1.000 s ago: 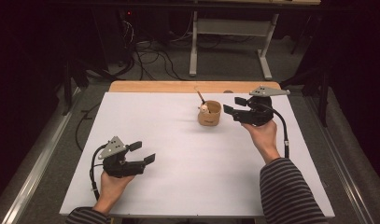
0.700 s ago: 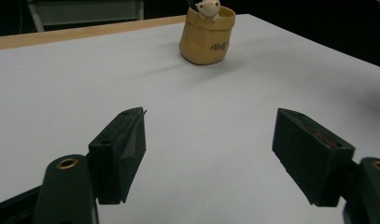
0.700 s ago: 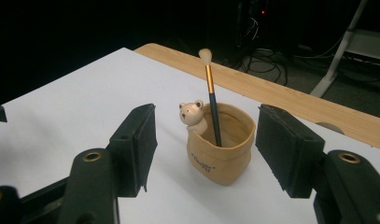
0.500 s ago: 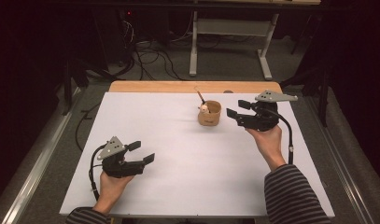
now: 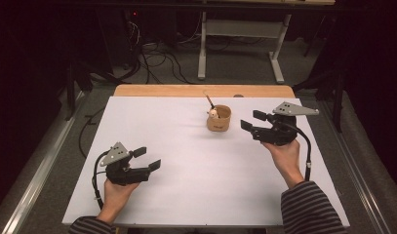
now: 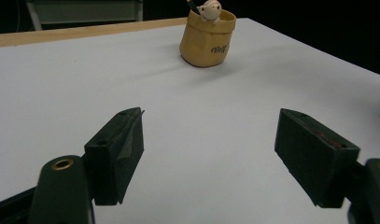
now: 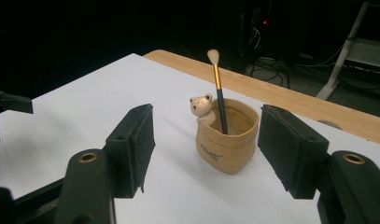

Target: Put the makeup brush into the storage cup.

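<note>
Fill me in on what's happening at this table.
A person holds a tool in each hand over a white table. The right tool sits just right of a tan pot with a brush standing in it; its jaws are open, have just been opening, and nothing is between them. The left tool waits open near the front edge, well away from the pot.

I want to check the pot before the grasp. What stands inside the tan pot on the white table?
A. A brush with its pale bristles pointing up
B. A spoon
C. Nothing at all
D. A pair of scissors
A: in the right gripper view a brush stands in the tan pot, pale bristles on top, beside a small bear figure.
</note>
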Available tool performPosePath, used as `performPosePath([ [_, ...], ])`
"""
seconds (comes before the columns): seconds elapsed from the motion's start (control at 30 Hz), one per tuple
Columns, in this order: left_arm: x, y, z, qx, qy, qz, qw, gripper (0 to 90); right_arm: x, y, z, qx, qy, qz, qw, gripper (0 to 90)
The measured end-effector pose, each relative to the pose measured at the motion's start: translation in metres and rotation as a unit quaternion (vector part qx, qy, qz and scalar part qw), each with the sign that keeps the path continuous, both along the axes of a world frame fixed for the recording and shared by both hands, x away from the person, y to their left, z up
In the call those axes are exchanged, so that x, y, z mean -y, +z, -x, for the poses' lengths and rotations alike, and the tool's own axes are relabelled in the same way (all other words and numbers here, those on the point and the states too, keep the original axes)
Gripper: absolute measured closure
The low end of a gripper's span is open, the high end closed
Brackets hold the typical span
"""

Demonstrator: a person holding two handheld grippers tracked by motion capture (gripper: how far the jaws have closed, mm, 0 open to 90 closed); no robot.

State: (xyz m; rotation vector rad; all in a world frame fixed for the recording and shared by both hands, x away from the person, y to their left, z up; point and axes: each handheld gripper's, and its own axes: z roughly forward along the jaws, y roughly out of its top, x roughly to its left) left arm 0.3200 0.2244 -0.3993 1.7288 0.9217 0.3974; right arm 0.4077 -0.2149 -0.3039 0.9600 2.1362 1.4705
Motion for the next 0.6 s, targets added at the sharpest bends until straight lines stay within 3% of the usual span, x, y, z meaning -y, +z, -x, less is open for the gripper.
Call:
performPosePath([
  [0.6,0.0,0.0,0.0,0.0,-0.001,-0.001,1.0,24.5,0.011,-0.004,0.013,-0.001,0.001,-0.013,0.9999,37.7],
])
